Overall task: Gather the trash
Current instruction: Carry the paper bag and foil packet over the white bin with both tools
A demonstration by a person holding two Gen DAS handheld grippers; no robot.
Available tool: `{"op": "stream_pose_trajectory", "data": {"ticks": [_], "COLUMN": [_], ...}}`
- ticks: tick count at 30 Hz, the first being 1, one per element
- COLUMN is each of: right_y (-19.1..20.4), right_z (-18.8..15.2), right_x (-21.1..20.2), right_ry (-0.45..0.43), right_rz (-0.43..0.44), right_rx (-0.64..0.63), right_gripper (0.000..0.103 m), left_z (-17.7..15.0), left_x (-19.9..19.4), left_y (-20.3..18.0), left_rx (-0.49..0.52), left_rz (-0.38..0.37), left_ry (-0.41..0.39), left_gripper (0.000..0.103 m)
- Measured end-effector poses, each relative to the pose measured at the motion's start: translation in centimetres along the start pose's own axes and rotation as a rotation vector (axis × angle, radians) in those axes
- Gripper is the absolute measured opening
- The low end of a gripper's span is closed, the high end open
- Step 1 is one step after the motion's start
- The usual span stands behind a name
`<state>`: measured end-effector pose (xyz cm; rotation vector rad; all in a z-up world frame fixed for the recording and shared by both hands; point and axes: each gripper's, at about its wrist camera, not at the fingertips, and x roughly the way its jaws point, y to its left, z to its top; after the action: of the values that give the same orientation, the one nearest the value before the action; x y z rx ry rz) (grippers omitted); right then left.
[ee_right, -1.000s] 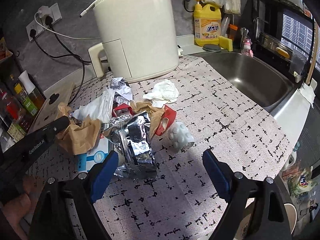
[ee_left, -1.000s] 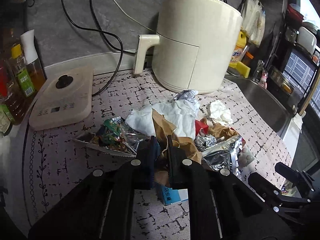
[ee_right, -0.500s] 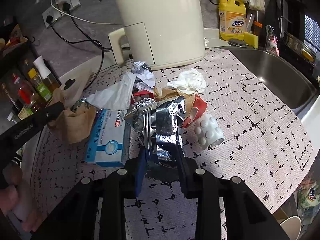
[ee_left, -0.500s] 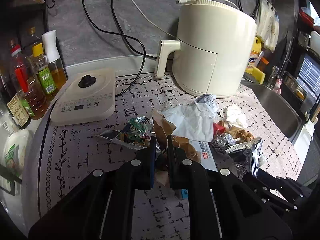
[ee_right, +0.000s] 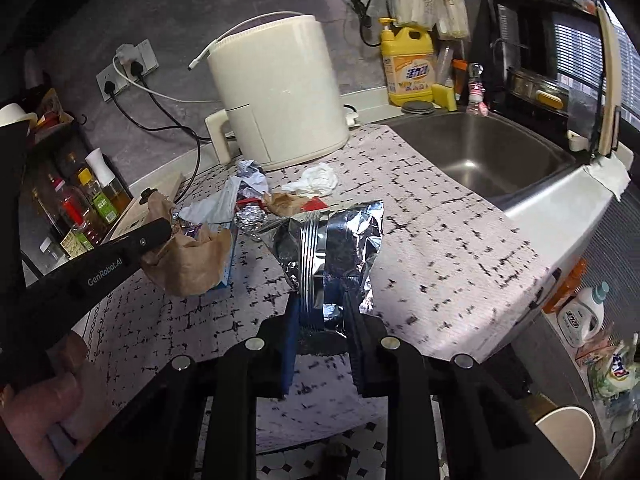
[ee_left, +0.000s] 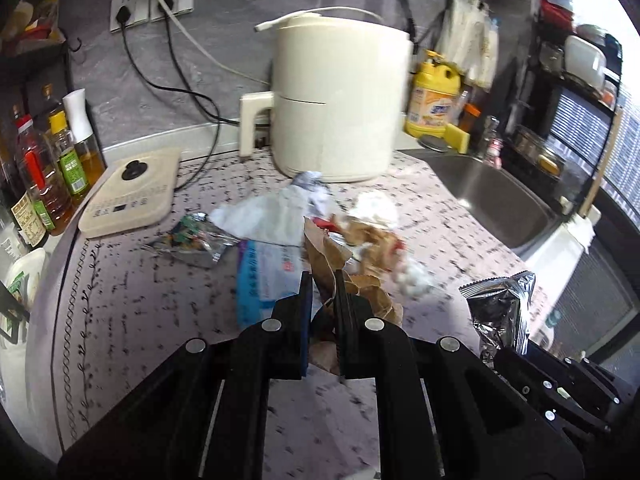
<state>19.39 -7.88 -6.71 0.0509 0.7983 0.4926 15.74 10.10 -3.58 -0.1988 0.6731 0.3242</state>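
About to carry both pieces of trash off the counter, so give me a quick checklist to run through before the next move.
1. Left claw shut on the brown paper bag: ok.
2. Right claw shut on the silver foil bag: ok.
3. Foil bag lifted off the mat: ok; it hangs at the counter edge in the left wrist view.
4. Paper bag free of the blue and white box: cannot tell; they overlap.
5. Somewhere to drop the trash: cannot tell; no bin is clearly in view.
6. Counter finished: not ok; white tissue, foil ball and other scraps remain.
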Motion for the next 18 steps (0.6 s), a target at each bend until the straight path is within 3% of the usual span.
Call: {"op": "stream_pose_trajectory", "data": {"ticks": [18], "right_y": [-14.2], "right_z": [-7.1], "right_x": [-13.9], "right_ry": [-0.061], "right_rz": [-0.296], "right_rx": [0.232], "right_gripper": [0.022], "left_z": [-6.1], "left_x": [-4.0], "left_y": [-18.2], "left_rx": [0.229], "left_rz": [-0.308], "left_ry": [0.066], "left_gripper": [0.011]}}
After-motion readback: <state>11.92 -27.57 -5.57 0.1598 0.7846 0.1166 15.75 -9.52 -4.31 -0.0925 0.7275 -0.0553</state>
